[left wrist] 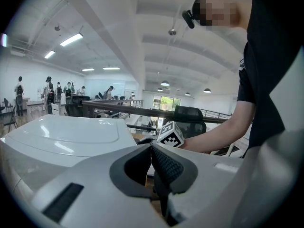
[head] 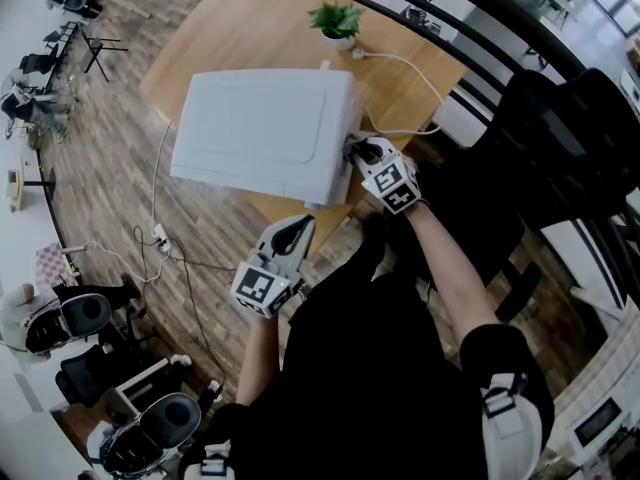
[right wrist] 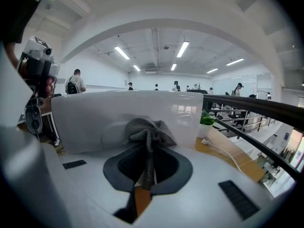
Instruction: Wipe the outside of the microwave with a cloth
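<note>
wooden table (head: 250, 38): microwave (head: 265, 133), potted plant (head: 338, 23), cable (head: 415, 68)

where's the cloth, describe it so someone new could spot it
Find the wooden table with the white microwave on it. At one side of the microwave, the right gripper is shut on the cloth: a small grey textured wad bunched against the white wall, the only dark soft thing there.

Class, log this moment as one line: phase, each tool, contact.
phase: wipe | right tool: shut on cloth | cloth: against microwave side | left tool: shut, empty
</note>
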{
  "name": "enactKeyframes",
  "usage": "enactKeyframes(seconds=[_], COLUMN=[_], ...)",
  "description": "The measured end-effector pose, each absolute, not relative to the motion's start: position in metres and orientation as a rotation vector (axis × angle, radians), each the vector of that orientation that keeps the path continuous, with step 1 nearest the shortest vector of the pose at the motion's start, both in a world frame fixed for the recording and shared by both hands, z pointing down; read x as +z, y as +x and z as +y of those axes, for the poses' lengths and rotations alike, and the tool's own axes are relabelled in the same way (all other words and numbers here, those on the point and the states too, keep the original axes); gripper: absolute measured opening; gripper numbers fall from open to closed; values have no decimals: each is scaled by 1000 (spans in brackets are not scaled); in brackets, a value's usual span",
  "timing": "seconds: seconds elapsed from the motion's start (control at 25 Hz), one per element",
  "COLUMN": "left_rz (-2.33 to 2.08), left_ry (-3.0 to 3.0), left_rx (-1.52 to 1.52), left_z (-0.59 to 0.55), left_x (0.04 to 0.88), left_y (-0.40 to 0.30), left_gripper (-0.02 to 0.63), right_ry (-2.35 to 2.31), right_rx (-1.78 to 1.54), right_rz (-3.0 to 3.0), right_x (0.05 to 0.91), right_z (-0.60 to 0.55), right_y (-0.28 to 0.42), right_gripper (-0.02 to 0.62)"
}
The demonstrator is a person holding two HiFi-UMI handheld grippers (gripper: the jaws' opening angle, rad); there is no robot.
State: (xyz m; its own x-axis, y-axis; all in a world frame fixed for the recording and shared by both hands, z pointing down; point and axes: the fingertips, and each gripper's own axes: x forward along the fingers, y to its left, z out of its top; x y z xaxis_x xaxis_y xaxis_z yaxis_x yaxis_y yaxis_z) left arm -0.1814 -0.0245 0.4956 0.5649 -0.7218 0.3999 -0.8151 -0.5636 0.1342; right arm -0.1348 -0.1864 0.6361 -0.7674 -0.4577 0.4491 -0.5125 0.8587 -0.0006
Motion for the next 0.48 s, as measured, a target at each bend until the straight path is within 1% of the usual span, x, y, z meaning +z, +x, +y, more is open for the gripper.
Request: enactKeyframes(seconds=[0.48], left_rz=[-1246], left_ry=[2518], left_rx=[404], left_z=[-20], left_x=[493], left_y=[-167], left_gripper=[3], right_ry=[624], right_rx=[206], right_rz=[-2608], right_x=[645], right_z=[-141], right_y=[-140], right_gripper=[17])
